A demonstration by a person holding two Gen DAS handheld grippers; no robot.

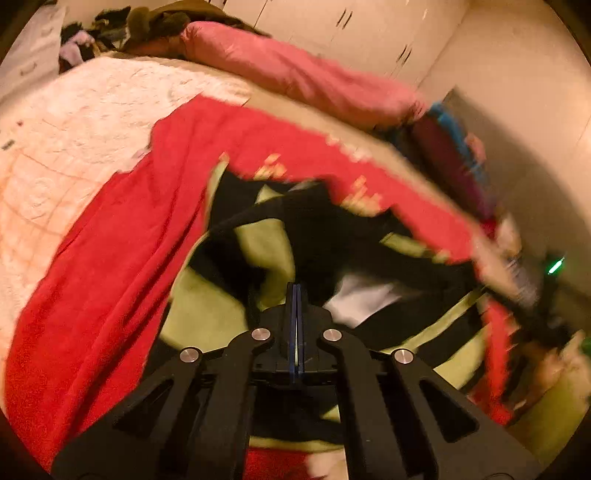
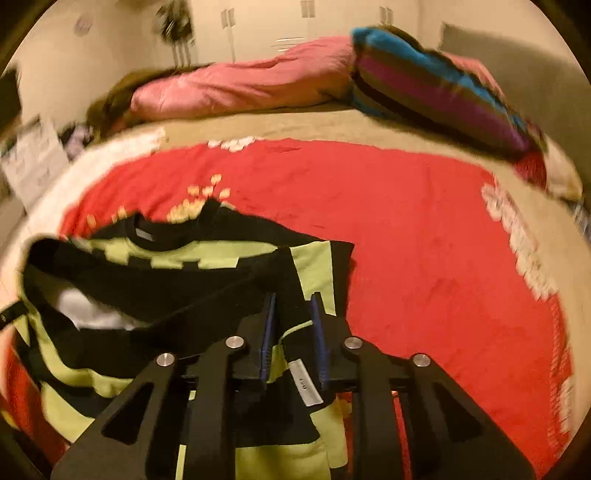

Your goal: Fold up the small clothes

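Note:
A small black and lime-green garment (image 1: pixel 266 240) lies crumpled on a red towel (image 1: pixel 110 251) spread on the bed. It also shows in the right wrist view (image 2: pixel 177 266) with its collar up and a white patch inside. My left gripper (image 1: pixel 296 291) is shut, its blue pads pressed together over the garment; I cannot tell whether cloth is pinched. My right gripper (image 2: pixel 293 306) stands part open with the garment's edge and a grey label (image 2: pixel 304 382) lying between its fingers.
The red towel (image 2: pixel 424 240) covers most of the bed in front. A pink duvet (image 2: pixel 240 85) and a striped blue and purple pillow (image 2: pixel 424 85) lie at the far side. A clothes pile (image 1: pixel 122 26) sits at the far left corner. White wardrobes (image 1: pixel 351 26) stand behind.

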